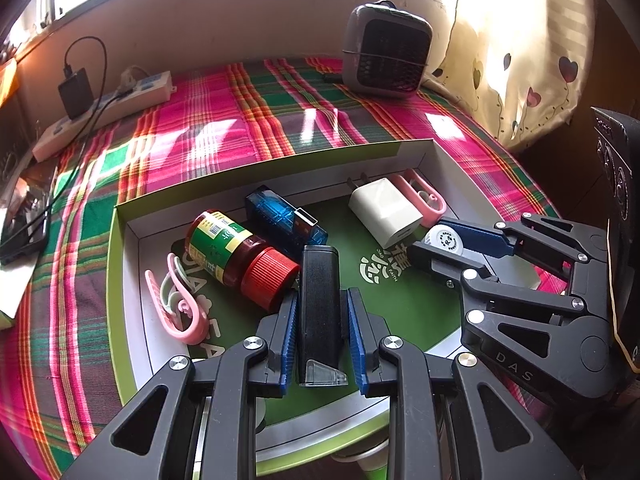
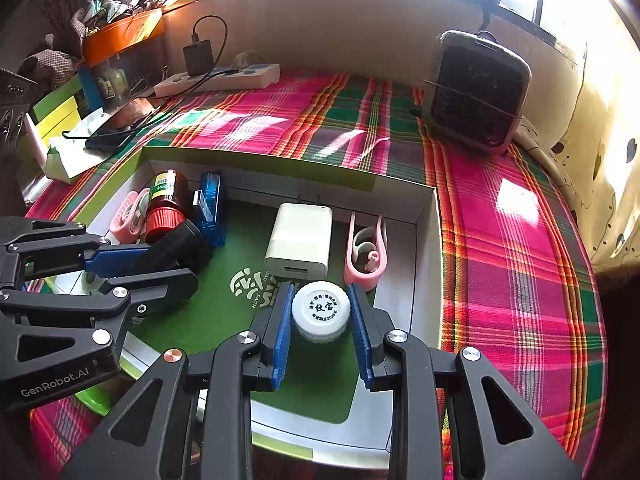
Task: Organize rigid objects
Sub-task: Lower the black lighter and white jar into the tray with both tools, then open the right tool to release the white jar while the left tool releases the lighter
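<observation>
Grippers are working over the green box (image 1: 132,216): left gripper (image 1: 319,320) is clamping a black case (image 1: 319,300), right gripper (image 2: 320,320) is gripping a white round jar (image 2: 321,310) near the white charger (image 2: 300,240).

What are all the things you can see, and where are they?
Box: one, green and white, on the plaid cloth.
Black block: one, in the left gripper.
White round jar: one, in the right gripper.
Red-capped bottle: one, lying in the box.
Blue USB gadget: one, beside the bottle.
White charger: one, in the box.
Pink clips: two, at opposite ends of the box.
Fan heater: one, grey, back right.
Power strip: one, white, back left.
Left gripper: shut.
Right gripper: shut.
</observation>
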Demonstrator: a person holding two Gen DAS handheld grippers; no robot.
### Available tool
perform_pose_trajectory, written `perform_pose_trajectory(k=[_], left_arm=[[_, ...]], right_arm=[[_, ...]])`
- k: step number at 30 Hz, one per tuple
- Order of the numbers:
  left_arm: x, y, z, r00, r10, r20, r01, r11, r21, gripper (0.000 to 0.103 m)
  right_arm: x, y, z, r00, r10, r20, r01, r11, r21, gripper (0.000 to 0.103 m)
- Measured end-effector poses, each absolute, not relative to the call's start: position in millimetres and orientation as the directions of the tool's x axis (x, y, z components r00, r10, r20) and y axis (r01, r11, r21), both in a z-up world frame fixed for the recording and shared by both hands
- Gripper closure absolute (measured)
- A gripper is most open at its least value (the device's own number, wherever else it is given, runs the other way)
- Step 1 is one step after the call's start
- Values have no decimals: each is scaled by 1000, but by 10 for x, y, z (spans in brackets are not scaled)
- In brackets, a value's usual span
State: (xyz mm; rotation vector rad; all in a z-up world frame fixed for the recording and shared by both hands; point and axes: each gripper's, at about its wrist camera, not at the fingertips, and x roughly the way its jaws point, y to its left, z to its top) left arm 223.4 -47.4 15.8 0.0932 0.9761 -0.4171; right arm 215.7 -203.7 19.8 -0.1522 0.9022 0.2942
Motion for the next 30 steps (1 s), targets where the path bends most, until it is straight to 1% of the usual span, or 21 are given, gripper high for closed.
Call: perform_pose_trajectory(k=[17,22,30], left_arm=[[2248,-460,150,487,-300,-820,374,920,-114,79],[2238,-460,151,488,-297,-820,370,922,-114,77],[2210,-426,193,500,-298,-813,359,926,-118,74]], right_arm=[[2152,-2026,197,583,191,-790,-319,948,-6,74],[2149,-2032,203,586,192,-787,-315,949,-4,70],[2144,-2070,220,589,196,-784,-304,953,9,67]])
